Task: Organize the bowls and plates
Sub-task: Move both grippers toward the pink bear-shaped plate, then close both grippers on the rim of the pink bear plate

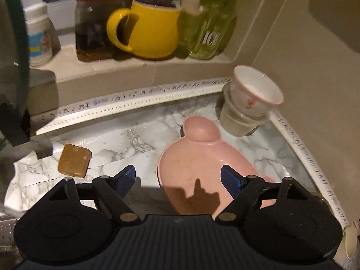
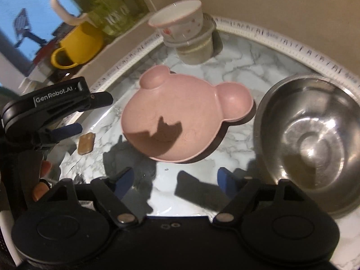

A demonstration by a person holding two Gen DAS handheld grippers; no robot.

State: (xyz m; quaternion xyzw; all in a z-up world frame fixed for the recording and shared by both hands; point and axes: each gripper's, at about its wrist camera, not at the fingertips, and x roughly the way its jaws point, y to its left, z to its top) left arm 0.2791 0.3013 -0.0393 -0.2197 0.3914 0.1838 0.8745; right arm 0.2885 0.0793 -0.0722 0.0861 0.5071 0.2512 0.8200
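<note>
A pink bear-shaped plate (image 1: 198, 164) (image 2: 171, 117) lies flat on the marble counter. A steel bowl (image 2: 312, 141) sits to its right in the right wrist view. A white flowered bowl (image 1: 256, 87) (image 2: 177, 20) rests tilted on a clear plastic container (image 1: 240, 119) (image 2: 195, 49) in the back corner. My left gripper (image 1: 178, 180) is open and empty, its right finger over the plate's near rim; it also shows in the right wrist view (image 2: 85, 112) at the left. My right gripper (image 2: 174, 180) is open and empty, just in front of the plate.
A brown soap bar (image 1: 74, 160) (image 2: 86, 143) lies left of the plate. A ledge behind holds a yellow mug (image 1: 148, 29) (image 2: 76, 45), a green pitcher (image 1: 207, 22), a dark jar (image 1: 94, 24) and a white bottle (image 1: 38, 33). White trim (image 1: 135, 103) edges the counter against the walls.
</note>
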